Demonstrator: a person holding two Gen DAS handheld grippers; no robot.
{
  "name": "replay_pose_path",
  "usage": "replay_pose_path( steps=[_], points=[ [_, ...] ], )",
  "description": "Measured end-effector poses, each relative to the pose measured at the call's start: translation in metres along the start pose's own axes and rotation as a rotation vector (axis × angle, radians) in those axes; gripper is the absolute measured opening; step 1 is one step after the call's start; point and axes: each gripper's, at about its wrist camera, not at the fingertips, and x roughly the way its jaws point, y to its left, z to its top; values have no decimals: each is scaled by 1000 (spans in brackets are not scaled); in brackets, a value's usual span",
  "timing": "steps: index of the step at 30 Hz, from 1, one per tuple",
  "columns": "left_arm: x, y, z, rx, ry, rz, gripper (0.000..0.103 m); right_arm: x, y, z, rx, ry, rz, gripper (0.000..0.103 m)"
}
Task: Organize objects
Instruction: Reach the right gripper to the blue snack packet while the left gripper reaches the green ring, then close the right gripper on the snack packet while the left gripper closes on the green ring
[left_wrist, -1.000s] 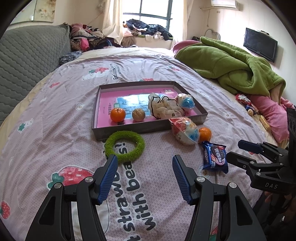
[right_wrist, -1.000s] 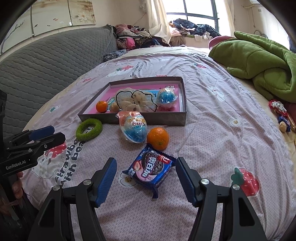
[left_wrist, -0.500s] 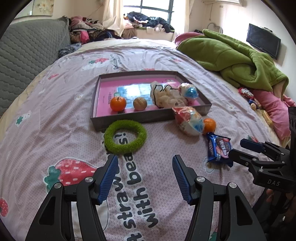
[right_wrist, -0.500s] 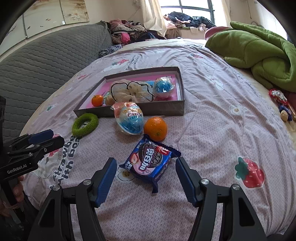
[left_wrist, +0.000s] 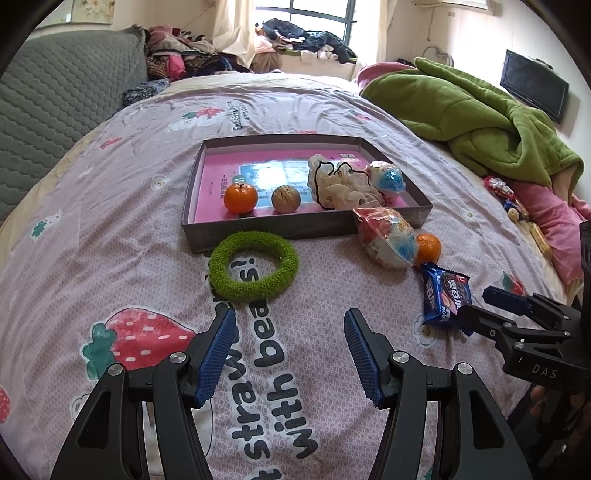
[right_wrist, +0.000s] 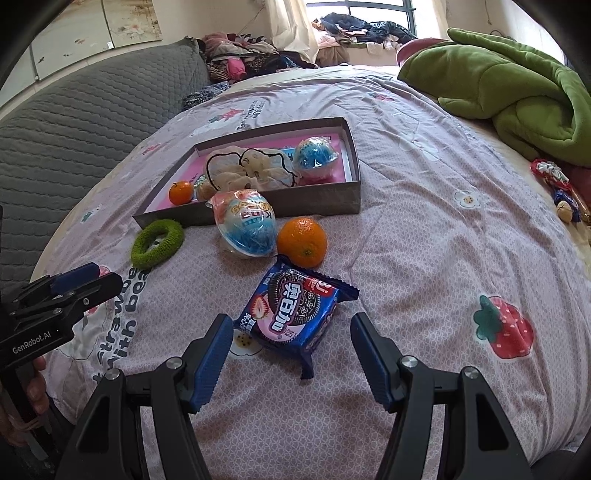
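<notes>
A grey box with a pink floor (left_wrist: 258, 230) (right_wrist: 317, 208) lies on the bedspread. It holds an orange (left_wrist: 240, 197), a walnut (left_wrist: 285, 199), a cream scrunchie (left_wrist: 338, 182) and a blue-white wrapped egg (left_wrist: 388, 177). In front of it lie a green fuzzy ring (left_wrist: 254, 270) (right_wrist: 157, 243), a big wrapped egg (right_wrist: 245, 222), a second orange (right_wrist: 301, 242) and a blue cookie packet (right_wrist: 295, 310) (left_wrist: 445, 295). My left gripper (left_wrist: 290, 325) is open just short of the ring. My right gripper (right_wrist: 291, 332) is open, its fingertips either side of the packet's near end.
A green blanket (left_wrist: 476, 110) is heaped at the right on a pink pillow (left_wrist: 546, 218), with wrapped sweets (right_wrist: 557, 184) beside it. A grey quilted headboard (right_wrist: 74, 122) runs along the left. Clothes are piled by the window (left_wrist: 306, 33). A person's hand (right_wrist: 35, 384) holds the left gripper.
Both views have tipped slightly downward and come nearer to the bedspread. The green ring and the cookie packet now sit closer to the fingertips. Nothing was gripped or released.
</notes>
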Motion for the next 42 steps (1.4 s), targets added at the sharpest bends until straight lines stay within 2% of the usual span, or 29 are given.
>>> replay_pose_path(
  steps=[14, 24, 30, 42],
  points=[
    [14, 5, 3, 6, -35, 39, 63, 11, 10, 3, 27, -7, -77, 66],
    [32, 14, 10, 10, -37, 68, 63, 26, 10, 8, 96, -16, -120, 66],
    [45, 9, 17, 57, -41, 95, 63, 37, 15, 8, 69, -22, -166, 66],
    [78, 0, 20, 114, -8, 148, 63, 45, 18, 3, 12, -30, -139, 58]
  ],
)
